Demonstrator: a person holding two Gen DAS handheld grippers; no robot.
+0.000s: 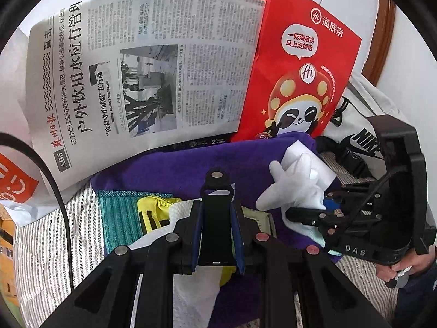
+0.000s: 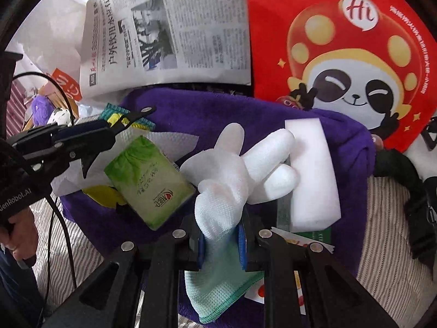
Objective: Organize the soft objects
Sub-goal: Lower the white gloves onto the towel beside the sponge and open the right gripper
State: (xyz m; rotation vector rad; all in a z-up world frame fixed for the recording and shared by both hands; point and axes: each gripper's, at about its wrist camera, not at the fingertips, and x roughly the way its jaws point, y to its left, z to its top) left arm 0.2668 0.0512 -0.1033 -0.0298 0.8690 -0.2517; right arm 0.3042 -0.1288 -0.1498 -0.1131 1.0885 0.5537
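Gripping white glove (image 2: 232, 180), right tool (image 2: 222, 246), towel (image 2: 218, 114) edge near

White glove (image 2: 235, 169) with teal-edged cuff, purple towel (image 2: 218, 114), red bag (image 2: 341, 41), seemingly grey-striped bedding (image 2: 382, 246)

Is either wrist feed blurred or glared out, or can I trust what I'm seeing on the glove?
Right wrist view: white glove sharp, evenly lit, no glare; the fisheye bends the newspaper. Left wrist view: also sharp, with black corners and a curved red bag.
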